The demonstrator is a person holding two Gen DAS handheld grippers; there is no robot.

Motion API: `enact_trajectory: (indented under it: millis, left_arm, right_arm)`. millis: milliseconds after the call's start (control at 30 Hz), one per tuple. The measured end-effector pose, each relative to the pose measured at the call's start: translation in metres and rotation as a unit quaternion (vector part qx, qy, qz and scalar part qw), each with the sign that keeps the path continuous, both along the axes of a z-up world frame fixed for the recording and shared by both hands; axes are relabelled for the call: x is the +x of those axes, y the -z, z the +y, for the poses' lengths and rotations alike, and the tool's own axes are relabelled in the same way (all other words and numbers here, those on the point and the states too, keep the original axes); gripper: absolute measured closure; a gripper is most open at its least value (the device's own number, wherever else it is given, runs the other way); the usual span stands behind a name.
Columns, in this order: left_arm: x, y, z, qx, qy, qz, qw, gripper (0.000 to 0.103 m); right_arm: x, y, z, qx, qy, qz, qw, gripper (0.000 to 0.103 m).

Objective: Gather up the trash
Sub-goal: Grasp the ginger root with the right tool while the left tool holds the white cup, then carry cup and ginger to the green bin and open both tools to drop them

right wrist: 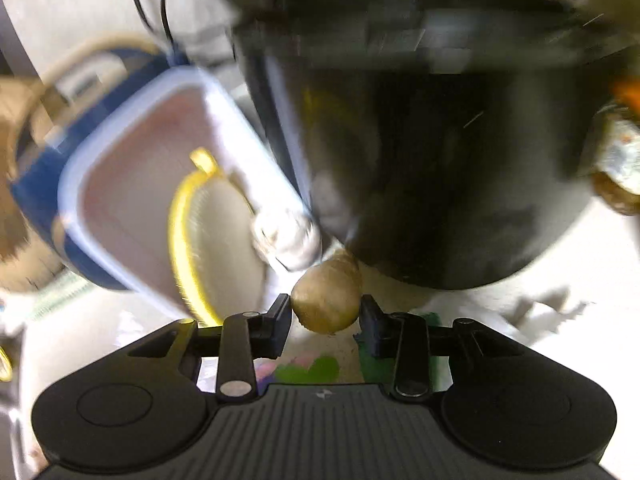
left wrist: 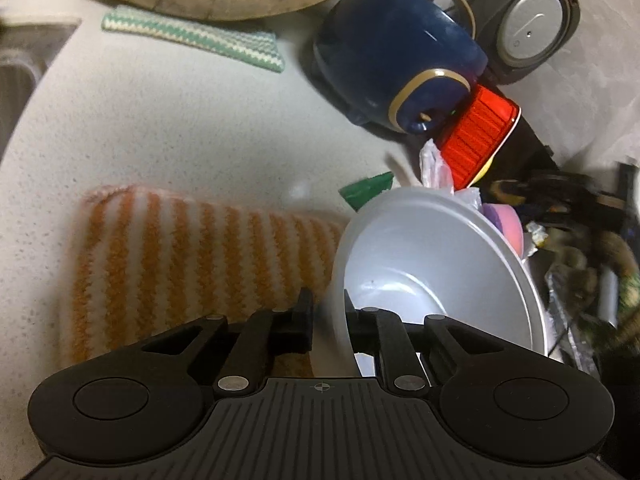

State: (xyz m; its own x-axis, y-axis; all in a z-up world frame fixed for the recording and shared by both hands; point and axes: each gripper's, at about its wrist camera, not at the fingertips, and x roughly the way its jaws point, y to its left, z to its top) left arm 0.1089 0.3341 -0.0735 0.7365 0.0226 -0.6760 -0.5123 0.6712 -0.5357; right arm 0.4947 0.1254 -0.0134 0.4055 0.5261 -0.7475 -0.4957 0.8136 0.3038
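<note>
Gripping the rim of a white bowl (left wrist: pixel 432 272), the left claw (left wrist: pixel 328 320) has its jaws pinched on the near wall, lower centre of the left view. The bowl is tilted, mouth toward the camera, and looks empty. Behind it, at centre right: a crumpled clear plastic wrapper (left wrist: pixel 436 168), a red ribbed cup (left wrist: pixel 476 136) and a green scrap (left wrist: pixel 368 190). Dark mixed litter with foil (left wrist: pixel 576 280) fills the right edge. An orange-striped towel (left wrist: pixel 192 264) lies on the pale table (left wrist: pixel 160 120) at lower left, beside the bowl.

The right view is heavily blurred. The right claw (right wrist: pixel 325 314) holds a brown, rounded lump (right wrist: pixel 326 304) between its jaws at lower centre; both pads seem to touch it, though blur keeps that uncertain. Whether it is peel, pit or paper I cannot tell. A black rounded vessel (right wrist: pixel 440 160) fills the upper right, and a blue-rimmed container (right wrist: pixel 140 184) with a yellow-rimmed strainer (right wrist: pixel 208 240) stands at left.

Risks, as judged:
- Lump is round and held only at its sides; a fast swing could roll it out onto the table.
- Bowl is held by a thin rim at a steep tilt; anything dropped in may slide out again, or the rim may slip through the pads.
- Black vessel sits close ahead of the right claw; a forward move could knock it.
</note>
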Motion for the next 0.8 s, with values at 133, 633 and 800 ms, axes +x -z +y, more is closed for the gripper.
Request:
enact_trajectory:
  millis: [133,633,800]
  left_arm:
    - [0.006,0.007,0.011,-0.026,0.027,-0.023,0.9990,0.089]
    - [0.030,-0.017,-0.063,0.016,0.114,-0.045,0.9923,0.089]
    - [0.053,-0.006,-0.134,0.021,0.174,-0.021,0.9843,0.089]
  right_arm:
    - [-0.044,-0.052,-0.036,0.037,0.023,-0.049,0.998,0.067]
    - [-0.203,-0.046,-0.183,0.053,0.107,-0.094,0.988,0.067]
    - [-0.242,-0.015,-0.252,0.019,0.148,-0.077,0.986,0.067]
